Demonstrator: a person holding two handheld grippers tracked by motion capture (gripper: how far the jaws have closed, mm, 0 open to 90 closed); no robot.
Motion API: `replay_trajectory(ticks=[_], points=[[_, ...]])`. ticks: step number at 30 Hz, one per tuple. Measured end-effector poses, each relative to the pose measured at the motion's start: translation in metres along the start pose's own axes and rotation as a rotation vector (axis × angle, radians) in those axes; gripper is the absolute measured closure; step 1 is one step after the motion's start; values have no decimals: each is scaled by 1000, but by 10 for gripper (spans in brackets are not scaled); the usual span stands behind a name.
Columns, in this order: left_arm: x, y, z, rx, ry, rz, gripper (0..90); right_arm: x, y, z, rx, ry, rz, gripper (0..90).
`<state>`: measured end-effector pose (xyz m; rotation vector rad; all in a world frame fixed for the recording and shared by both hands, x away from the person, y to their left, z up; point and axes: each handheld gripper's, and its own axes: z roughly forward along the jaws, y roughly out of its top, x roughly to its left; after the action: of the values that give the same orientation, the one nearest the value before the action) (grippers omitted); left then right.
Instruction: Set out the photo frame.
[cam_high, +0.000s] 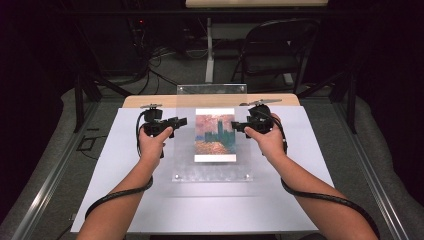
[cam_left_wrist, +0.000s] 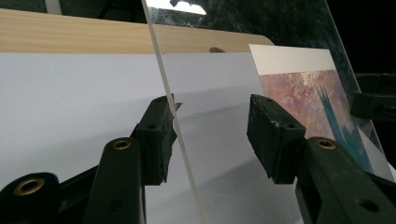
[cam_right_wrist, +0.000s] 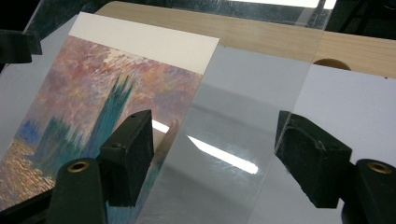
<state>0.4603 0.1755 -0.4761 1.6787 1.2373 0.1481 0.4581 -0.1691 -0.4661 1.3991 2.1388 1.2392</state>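
Acrylic sheet lengthwise (far edge raised)

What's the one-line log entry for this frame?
scene: art print under clear acrylic sheet | left gripper: jaws astride sheet's left edge, not clamped | right gripper: jaws astride right edge, not clamped

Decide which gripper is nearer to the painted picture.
Right. The right gripper reaches the picture at its right edge; the left gripper sits apart from its left edge, at the clear sheet rim.
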Motion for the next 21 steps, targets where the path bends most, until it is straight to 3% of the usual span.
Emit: replay_trajectory(ticks=[21], points=[[-19,0,-22,-17,14,36,546,11,0,-25,-21,-15,-7,367]])
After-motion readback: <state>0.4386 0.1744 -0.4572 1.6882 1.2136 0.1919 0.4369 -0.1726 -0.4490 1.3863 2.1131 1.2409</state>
